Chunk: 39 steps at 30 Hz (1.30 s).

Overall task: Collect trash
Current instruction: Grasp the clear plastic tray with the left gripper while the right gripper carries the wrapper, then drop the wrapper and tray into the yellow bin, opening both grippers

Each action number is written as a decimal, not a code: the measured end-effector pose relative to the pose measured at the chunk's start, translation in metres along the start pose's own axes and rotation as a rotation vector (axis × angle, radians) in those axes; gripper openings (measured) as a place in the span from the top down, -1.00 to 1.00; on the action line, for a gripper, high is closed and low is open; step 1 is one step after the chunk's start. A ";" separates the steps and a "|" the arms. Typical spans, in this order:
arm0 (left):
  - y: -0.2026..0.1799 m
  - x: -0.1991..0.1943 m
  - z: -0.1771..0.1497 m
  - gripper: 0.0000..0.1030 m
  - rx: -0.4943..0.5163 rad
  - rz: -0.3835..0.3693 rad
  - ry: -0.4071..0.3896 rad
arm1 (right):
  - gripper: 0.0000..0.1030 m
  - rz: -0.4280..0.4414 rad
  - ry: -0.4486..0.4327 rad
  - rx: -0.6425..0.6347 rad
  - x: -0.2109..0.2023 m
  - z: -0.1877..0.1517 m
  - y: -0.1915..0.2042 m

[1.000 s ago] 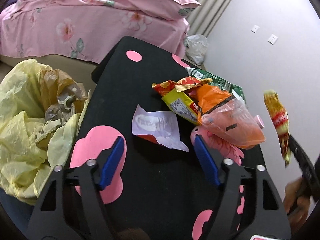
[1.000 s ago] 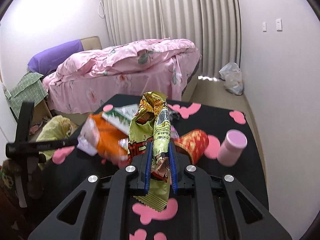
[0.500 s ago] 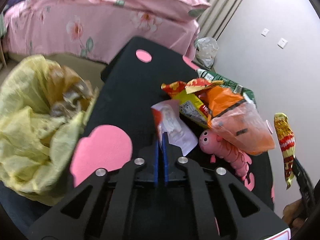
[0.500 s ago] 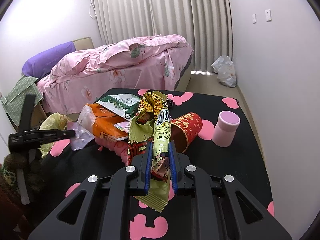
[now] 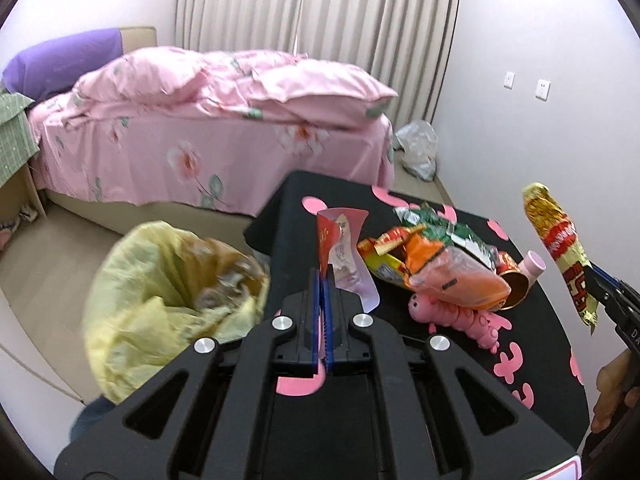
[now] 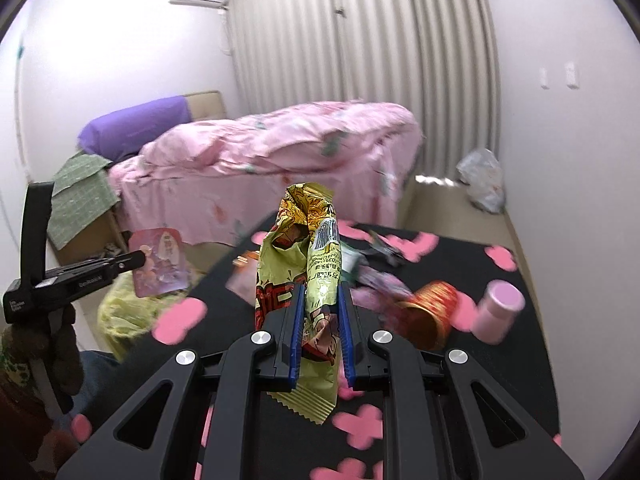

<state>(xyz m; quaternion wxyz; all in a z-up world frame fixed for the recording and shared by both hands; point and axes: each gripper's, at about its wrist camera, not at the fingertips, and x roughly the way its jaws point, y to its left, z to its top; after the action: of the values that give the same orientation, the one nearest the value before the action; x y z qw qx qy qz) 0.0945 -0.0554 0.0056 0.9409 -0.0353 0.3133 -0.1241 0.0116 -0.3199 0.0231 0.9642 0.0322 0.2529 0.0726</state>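
My left gripper [image 5: 322, 280] is shut on a white and red wrapper [image 5: 346, 252] and holds it upright above the black table [image 5: 532, 344], beside the yellow trash bag [image 5: 160, 300]. It also shows in the right wrist view [image 6: 132, 258] with the wrapper [image 6: 160, 264]. My right gripper [image 6: 320, 300] is shut on a yellow-green snack wrapper [image 6: 308, 248], held up over the table; it also shows in the left wrist view [image 5: 560, 248]. A pile of wrappers [image 5: 440, 264] lies on the table.
A pink worm toy [image 5: 460, 316], a red tipped cup [image 5: 510, 280] and a pink bottle [image 5: 534, 264] are on the table. A pink bed [image 5: 224, 120] stands behind. A plastic bag [image 5: 418, 148] lies on the floor by the wall.
My left gripper closed on the white and red wrapper and lifted it off the table. The right gripper rose with its snack wrapper.
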 end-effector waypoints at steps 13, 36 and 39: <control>0.079 -0.054 -0.004 0.97 -0.077 0.101 -0.087 | 0.69 0.132 0.024 -0.106 0.027 0.022 0.088; 0.195 0.079 -0.046 0.96 -0.112 0.192 0.268 | 0.69 0.341 0.327 -0.273 0.200 0.024 0.212; 0.204 0.073 -0.051 0.96 -0.131 0.221 0.261 | 0.69 0.382 0.414 -0.308 0.232 0.014 0.229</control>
<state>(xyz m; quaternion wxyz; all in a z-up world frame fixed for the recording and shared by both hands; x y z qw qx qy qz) 0.1635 0.1237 -0.1071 0.8958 -0.0456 0.4421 -0.0030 0.1898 -0.0582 -0.0545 0.8549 -0.0825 0.4191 0.2945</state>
